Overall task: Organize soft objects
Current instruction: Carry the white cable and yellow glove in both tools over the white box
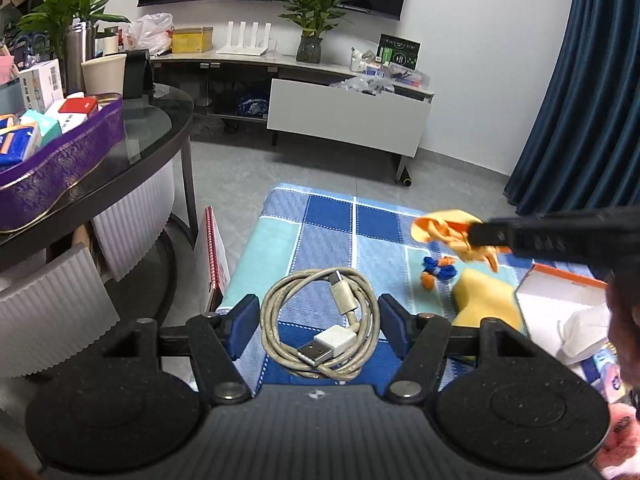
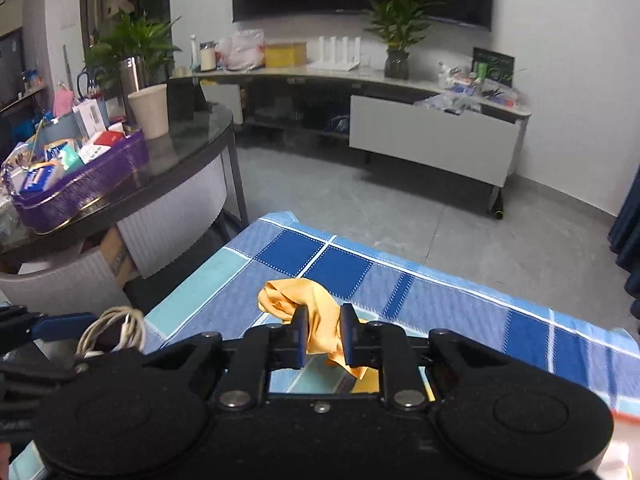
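My left gripper [image 1: 319,312] is closed around a coiled beige USB cable [image 1: 320,320] and holds it above the blue checked cloth [image 1: 332,216]; the cable also shows in the right wrist view [image 2: 116,330]. My right gripper [image 2: 323,320] is shut on a crumpled orange cloth [image 2: 304,304] and holds it above the table; it shows in the left wrist view [image 1: 448,234] as well. A yellow sponge [image 1: 486,300] and a small blue and orange item [image 1: 438,270] lie on the checked cloth. A white box with an orange rim [image 1: 560,292] stands at the right.
A round dark glass table [image 1: 156,128] with a purple tray [image 1: 64,168] of packets stands to the left. A red-edged book [image 1: 214,256] leans between the tables. A TV cabinet [image 1: 348,116], plants and a blue curtain [image 1: 580,100] lie beyond.
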The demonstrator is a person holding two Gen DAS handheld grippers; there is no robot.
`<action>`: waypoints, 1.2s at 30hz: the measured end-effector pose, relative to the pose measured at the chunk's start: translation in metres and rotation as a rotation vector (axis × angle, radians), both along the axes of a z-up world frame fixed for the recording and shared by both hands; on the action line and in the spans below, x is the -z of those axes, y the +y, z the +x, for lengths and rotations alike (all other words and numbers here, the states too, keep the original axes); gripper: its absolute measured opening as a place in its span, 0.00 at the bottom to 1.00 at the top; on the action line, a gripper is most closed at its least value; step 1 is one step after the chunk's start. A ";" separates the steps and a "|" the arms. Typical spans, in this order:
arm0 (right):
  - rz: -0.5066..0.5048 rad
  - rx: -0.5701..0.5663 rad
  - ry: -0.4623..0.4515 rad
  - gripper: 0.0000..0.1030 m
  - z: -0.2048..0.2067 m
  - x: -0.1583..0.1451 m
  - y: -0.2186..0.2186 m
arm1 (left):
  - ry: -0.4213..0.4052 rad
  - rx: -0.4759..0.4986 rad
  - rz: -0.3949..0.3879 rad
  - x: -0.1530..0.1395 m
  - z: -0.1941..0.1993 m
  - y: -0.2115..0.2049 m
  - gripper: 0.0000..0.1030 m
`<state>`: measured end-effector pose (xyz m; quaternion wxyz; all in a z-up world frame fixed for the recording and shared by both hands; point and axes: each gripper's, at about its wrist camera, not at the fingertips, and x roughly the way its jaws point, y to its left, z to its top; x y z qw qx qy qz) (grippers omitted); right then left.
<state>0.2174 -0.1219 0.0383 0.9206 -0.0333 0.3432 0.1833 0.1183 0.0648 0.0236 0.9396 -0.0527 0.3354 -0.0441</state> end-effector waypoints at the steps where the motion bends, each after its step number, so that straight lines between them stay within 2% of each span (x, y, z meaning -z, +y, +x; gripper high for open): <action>1: 0.006 0.010 0.003 0.20 -0.008 -0.002 -0.002 | -0.001 -0.004 0.003 -0.002 -0.003 -0.001 0.63; 13: 0.049 0.173 0.005 0.20 -0.110 -0.018 -0.043 | -0.016 -0.004 0.018 -0.023 -0.041 -0.018 0.63; 19: 0.073 0.217 -0.015 0.20 -0.150 -0.026 -0.063 | -0.036 0.015 0.025 -0.030 -0.064 -0.031 0.63; 36: 0.095 0.309 -0.071 0.20 -0.223 -0.038 -0.105 | -0.075 0.058 0.027 -0.040 -0.110 -0.057 0.64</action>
